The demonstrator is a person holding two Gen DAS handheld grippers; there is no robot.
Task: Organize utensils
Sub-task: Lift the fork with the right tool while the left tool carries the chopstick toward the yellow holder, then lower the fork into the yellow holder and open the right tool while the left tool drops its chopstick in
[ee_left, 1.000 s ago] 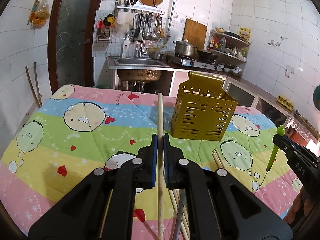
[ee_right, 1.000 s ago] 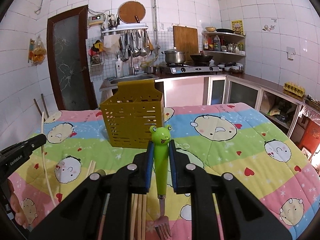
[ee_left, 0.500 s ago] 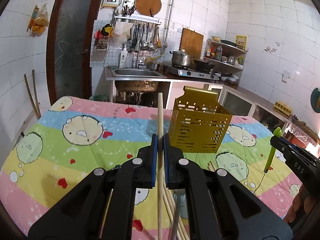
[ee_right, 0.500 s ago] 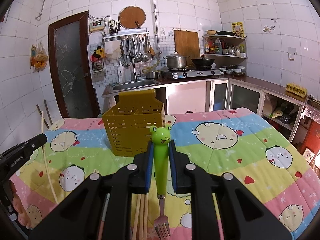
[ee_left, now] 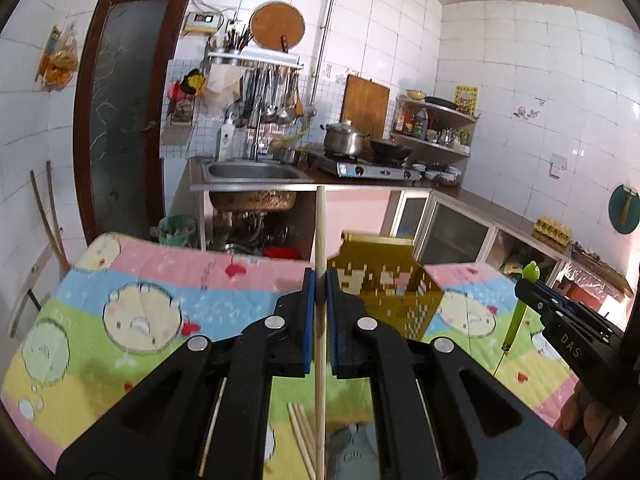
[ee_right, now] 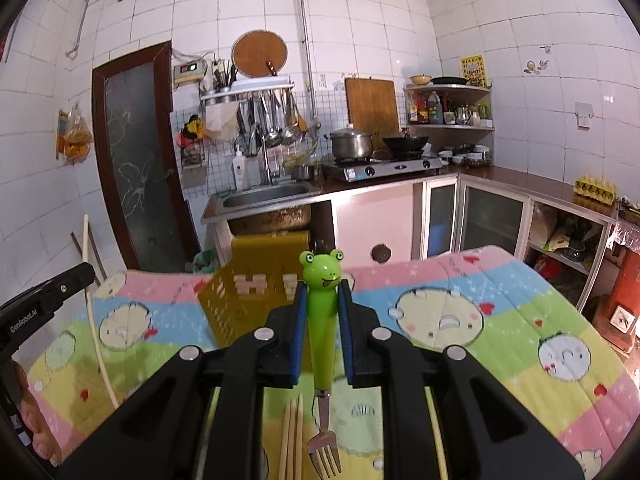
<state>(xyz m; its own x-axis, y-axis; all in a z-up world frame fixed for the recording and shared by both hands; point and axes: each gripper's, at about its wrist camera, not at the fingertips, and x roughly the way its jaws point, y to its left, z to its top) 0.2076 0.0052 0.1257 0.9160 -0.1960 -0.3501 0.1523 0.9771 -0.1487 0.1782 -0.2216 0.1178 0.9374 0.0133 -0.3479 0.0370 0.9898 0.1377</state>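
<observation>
Both grippers had risen since the earlier frame, left gripper (ee_left: 320, 280) clamped on a wooden chopstick (ee_left: 319, 240), right gripper (ee_right: 322, 292) clamped on a frog-handled fork (ee_right: 321, 280), yellow utensil basket (ee_right: 244, 300) standing beyond on the quilt (ee_right: 500, 300), loose chopsticks (ee_right: 291, 432) lying near.

Both grippers' fingers (ee_left: 308, 308) clamped, raised

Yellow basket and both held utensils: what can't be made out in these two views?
- Yellow basket: blurred in both views, its lower part behind the tongs; whether anything is inside cannot be told.
- Chopstick in the left tongs: its lower end is cut off by the frame's bottom edge.
- Frog fork in the right tongs: from the left wrist view its tines cannot be made out.
</observation>
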